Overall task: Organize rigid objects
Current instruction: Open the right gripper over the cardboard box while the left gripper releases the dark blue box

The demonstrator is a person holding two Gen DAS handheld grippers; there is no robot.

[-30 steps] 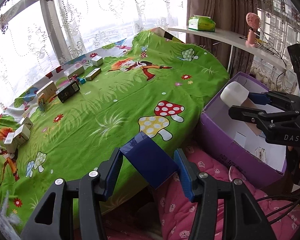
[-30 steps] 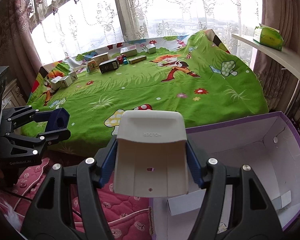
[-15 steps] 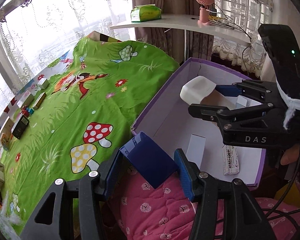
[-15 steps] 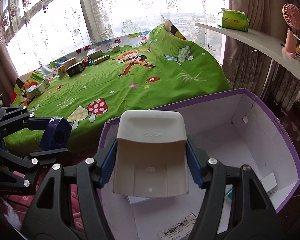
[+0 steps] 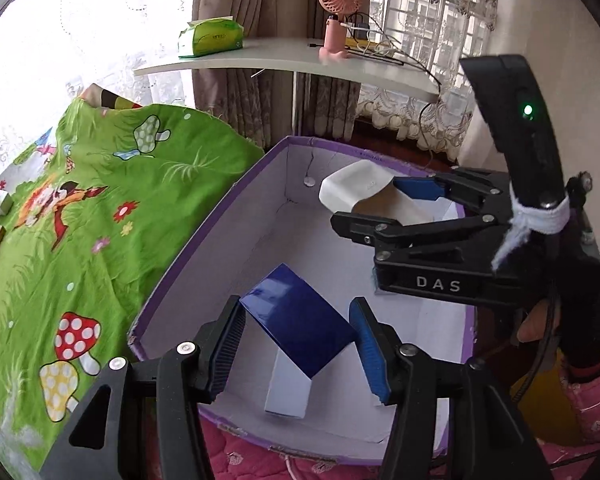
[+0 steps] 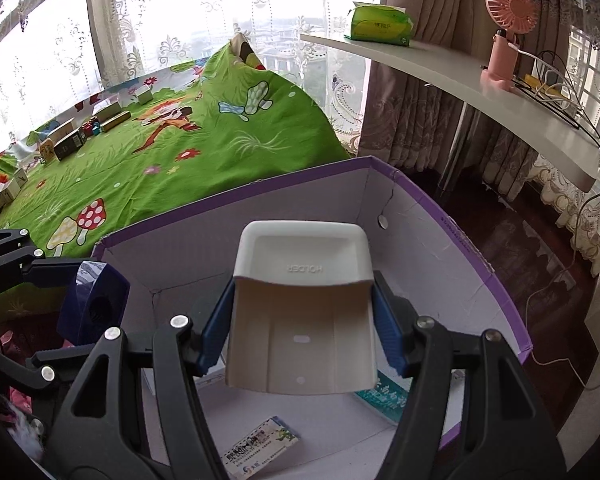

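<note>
Two hand-held grippers are hovering over the purple box [image 5: 204, 236].
Left hand-held gripper [image 5: 298, 344] is clamping a blue box [image 5: 300, 324] at 6 o'clock; right hand-held gripper [image 6: 302, 332] is clamping a white holder [image 6: 302, 320], at 2 o'clock from the left one.

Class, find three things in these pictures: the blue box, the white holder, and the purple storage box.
blue box [image 5: 298, 322], left wrist view, on its glossy top face.
white holder [image 6: 302, 320], right wrist view, on its inner back wall.
purple storage box [image 6: 456, 216], right wrist view, on its purple rim.
</note>
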